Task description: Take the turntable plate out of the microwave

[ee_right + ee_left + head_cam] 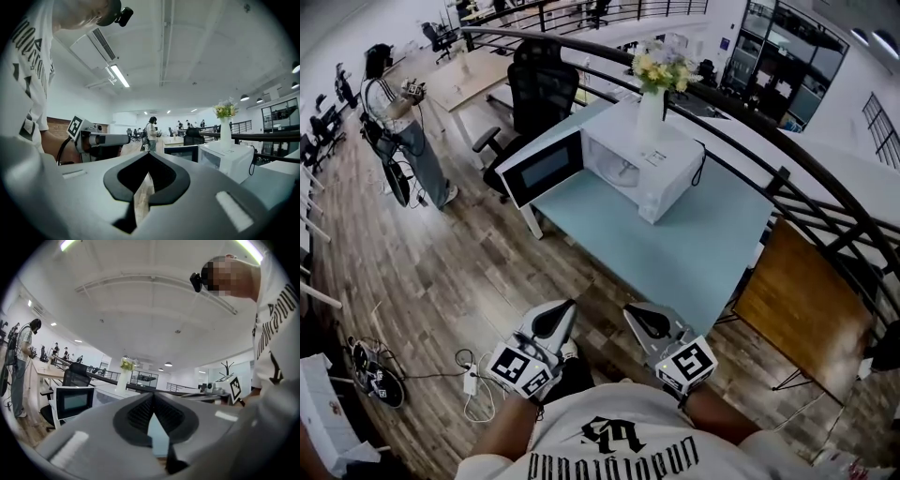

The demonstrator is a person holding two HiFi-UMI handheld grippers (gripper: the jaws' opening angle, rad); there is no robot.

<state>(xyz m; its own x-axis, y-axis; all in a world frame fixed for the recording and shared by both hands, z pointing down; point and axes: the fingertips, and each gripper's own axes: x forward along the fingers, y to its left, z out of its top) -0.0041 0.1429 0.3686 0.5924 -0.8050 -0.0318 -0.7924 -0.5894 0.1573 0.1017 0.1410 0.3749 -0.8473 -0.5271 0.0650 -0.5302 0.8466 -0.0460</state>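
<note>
Head view, white microwave point(649, 169) standing door-open on the pale blue surface point(694, 258), turntable plate point(622, 171) inside it, left tongs point(565, 309) and right tongs point(633, 311) well short of it, left gripper view, tongs pressed together, empty, right gripper view, tongs likewise closed on nothing

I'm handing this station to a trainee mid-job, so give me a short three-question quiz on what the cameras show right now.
1. True or false: the door of the microwave is swung open.
2. What stands on top of the microwave? A) a kettle B) a vase of flowers C) a stack of plates
3. Fill in: the left gripper and the right gripper both have their jaws ____ with nothing between them, short of the table.

Key: 1 true; 2 B; 3 shut.
</note>
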